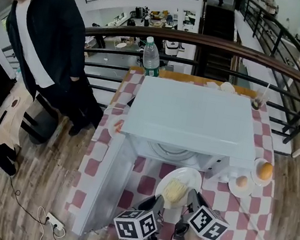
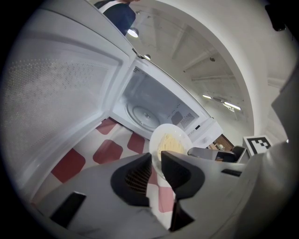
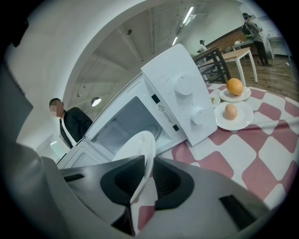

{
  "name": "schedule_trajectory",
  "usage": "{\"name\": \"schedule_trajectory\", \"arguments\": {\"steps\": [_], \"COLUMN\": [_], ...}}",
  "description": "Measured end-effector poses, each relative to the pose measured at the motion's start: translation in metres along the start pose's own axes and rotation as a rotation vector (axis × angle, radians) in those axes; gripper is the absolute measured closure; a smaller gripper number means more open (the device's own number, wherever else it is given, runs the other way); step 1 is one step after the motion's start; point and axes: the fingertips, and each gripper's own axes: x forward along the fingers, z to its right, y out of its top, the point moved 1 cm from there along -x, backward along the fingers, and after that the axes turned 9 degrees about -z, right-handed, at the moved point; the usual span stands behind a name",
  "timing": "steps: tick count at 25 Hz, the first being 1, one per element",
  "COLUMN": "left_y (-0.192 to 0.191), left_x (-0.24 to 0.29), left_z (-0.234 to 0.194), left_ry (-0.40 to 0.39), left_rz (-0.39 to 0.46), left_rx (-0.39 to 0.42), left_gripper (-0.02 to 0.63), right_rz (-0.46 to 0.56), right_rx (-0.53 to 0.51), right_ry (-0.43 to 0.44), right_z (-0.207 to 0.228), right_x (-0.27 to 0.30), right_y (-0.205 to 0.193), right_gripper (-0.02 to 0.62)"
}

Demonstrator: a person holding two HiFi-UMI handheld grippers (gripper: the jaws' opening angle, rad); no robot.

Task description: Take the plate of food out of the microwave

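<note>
A white plate of yellow food (image 1: 180, 185) hangs just in front of the open white microwave (image 1: 192, 123), above the red-checked tablecloth. My left gripper (image 1: 159, 200) is shut on the plate's near left rim, and my right gripper (image 1: 190, 197) is shut on its near right rim. In the left gripper view the plate (image 2: 171, 142) stands between the dark pads of the left gripper (image 2: 157, 164), with the empty cavity and glass turntable (image 2: 142, 113) behind it. The right gripper view shows the plate (image 3: 138, 146) edge-on in the right gripper (image 3: 148, 172).
The microwave door (image 1: 106, 183) swings out to the left. Right of the microwave sit a saucer with an egg (image 1: 241, 182) and one with an orange (image 1: 265, 171). A water bottle (image 1: 151, 57) and a cup (image 1: 258, 100) stand behind. A person in a black coat (image 1: 44, 53) stands at the left.
</note>
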Motion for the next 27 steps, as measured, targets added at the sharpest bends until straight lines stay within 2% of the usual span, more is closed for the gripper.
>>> {"name": "schedule_trajectory", "arguments": {"steps": [27], "left_y": [-0.0040], "left_x": [0.0000], "left_z": [0.0010], "left_ry": [0.005], "left_rz": [-0.002], "left_rx": [-0.004], "left_gripper": [0.523], "right_rz": [0.002], "right_rx": [-0.001], "right_ry": [-0.004], "right_z": [0.0023], "right_x": [-0.0017], "right_y": [-0.0009], "right_gripper": [0.537]}}
